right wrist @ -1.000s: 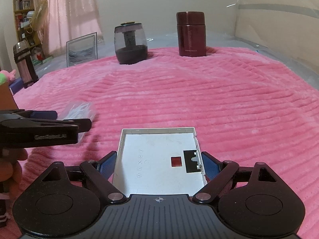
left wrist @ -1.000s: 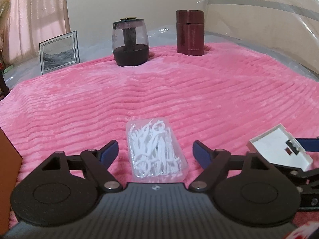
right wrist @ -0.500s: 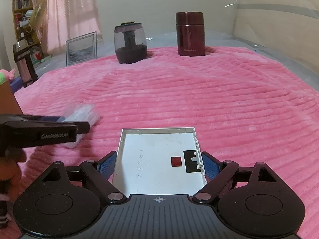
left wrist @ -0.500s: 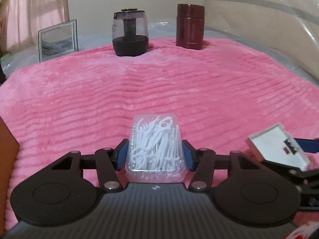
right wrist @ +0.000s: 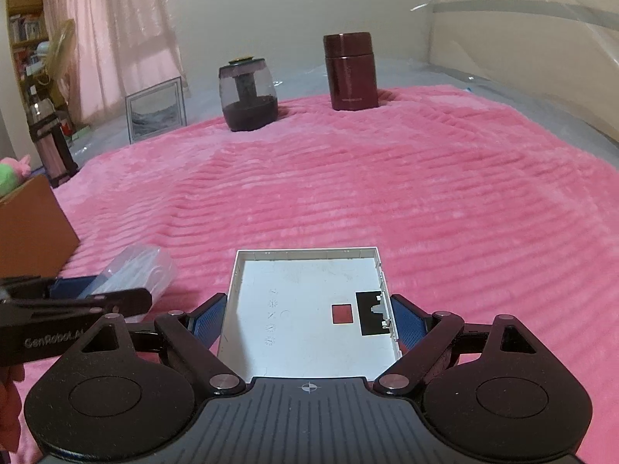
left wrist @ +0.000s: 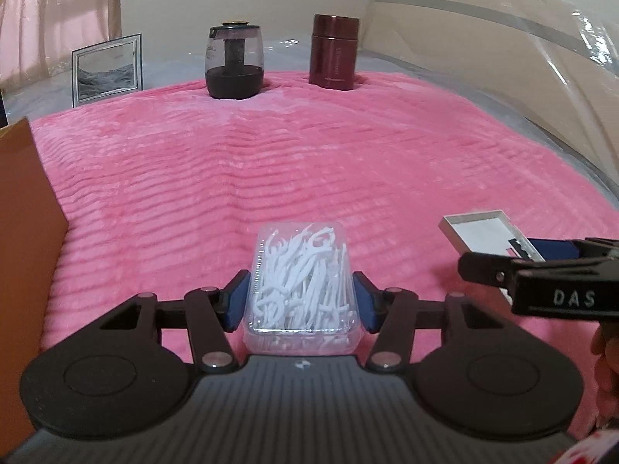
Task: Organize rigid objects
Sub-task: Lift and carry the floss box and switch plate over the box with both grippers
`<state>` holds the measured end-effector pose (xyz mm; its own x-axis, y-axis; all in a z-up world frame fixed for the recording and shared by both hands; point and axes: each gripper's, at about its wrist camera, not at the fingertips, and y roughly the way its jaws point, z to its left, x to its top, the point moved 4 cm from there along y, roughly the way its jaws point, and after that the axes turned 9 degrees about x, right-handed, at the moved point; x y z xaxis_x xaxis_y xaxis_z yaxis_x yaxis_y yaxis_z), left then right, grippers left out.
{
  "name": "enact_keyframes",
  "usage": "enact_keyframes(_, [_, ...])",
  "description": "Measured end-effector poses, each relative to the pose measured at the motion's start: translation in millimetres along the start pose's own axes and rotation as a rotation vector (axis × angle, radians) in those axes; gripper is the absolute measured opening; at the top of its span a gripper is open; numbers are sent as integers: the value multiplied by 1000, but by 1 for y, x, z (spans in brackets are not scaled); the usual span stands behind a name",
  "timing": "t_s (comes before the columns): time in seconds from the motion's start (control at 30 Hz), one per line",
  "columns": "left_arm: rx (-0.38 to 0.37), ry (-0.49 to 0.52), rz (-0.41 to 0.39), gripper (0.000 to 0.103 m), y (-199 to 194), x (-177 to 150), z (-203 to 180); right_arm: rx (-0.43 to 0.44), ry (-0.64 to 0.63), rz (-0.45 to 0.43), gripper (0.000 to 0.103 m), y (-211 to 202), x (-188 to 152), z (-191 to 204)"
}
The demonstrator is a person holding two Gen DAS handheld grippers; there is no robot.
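A clear plastic box of white floss picks (left wrist: 300, 282) sits between the blue pads of my left gripper (left wrist: 301, 297), which is shut on its two sides and holds it just above the pink blanket (left wrist: 348, 154). The right wrist view shows that box (right wrist: 135, 270) low at the left, in the left gripper (right wrist: 73, 301). My right gripper (right wrist: 307, 317) is shut on a flat white plastic cover (right wrist: 305, 290) with a square hole, its pads pressing the cover's side edges. The left wrist view has the cover (left wrist: 483, 232) at the right, held off the blanket.
At the blanket's far edge stand a dark glass jar (left wrist: 234, 63) and a maroon flask (left wrist: 334, 52). A framed picture (left wrist: 106, 69) leans at the back left. A brown cardboard box (left wrist: 27, 232) rises at the left. Clear plastic sheeting (left wrist: 522, 77) covers the right.
My left gripper closed on the floss box, which lay between its open jaws, and raised it off the blanket. Both grippers moved forward and a little up; the right kept its hold on the cover.
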<state>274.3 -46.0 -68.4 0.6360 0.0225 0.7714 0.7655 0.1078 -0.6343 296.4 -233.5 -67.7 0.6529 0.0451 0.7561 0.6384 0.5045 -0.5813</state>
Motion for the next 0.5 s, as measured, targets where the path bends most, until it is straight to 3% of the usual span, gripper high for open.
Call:
enact_keyframes(0.23, [-33,20,-16,51,-53,-28,2,14,48,-18,85,-36,-20,16])
enact_keyframes(0.5, [-73,47,-81,51,-115,-38,5,22,37,-51,85,-78,-39,52])
